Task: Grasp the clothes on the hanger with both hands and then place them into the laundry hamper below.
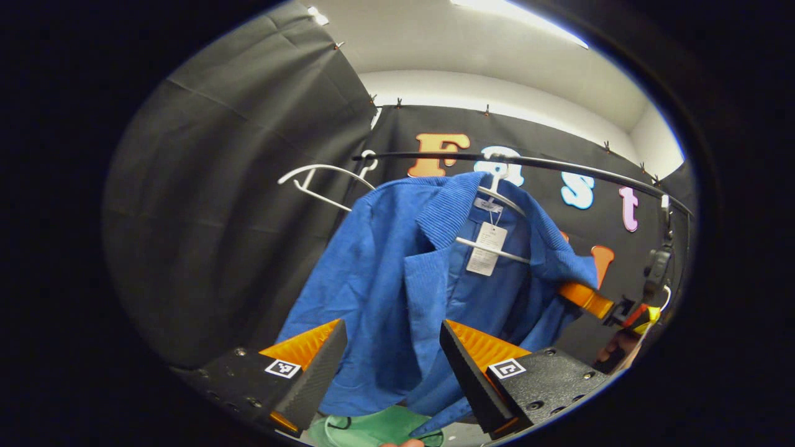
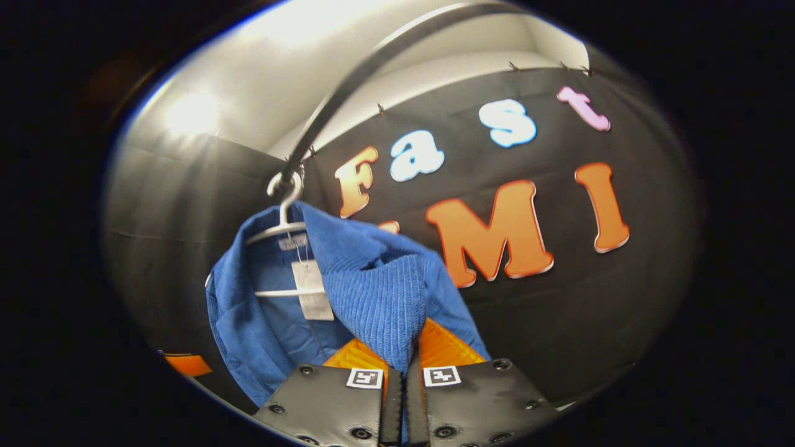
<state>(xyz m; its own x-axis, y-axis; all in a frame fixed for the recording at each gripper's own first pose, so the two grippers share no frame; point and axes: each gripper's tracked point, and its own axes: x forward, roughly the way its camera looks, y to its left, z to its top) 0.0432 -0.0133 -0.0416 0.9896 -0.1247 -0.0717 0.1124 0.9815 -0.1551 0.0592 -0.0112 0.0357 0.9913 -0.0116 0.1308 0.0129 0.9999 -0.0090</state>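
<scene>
A blue ribbed jacket (image 1: 397, 273) hangs on a white hanger (image 1: 497, 251) from a black rail (image 1: 559, 166), with a paper tag at its neck. In the left gripper view my left gripper (image 1: 392, 330) stands open, its black pads either side of the jacket's front; I cannot tell whether they touch it. Farther right, my right gripper (image 1: 587, 300) holds the jacket's far shoulder. In the right gripper view that right gripper (image 2: 407, 366) is shut on a fold of the blue jacket (image 2: 372, 292) near its collar. A green laundry hamper (image 1: 372, 429) peeks out below the jacket.
A second, bare white hanger (image 1: 320, 180) hangs on the rail left of the jacket. A hand (image 1: 618, 347) holds the right gripper at the far right. The rail (image 2: 348, 99) runs up and overhead in the right gripper view. Black cloth walls close the booth behind.
</scene>
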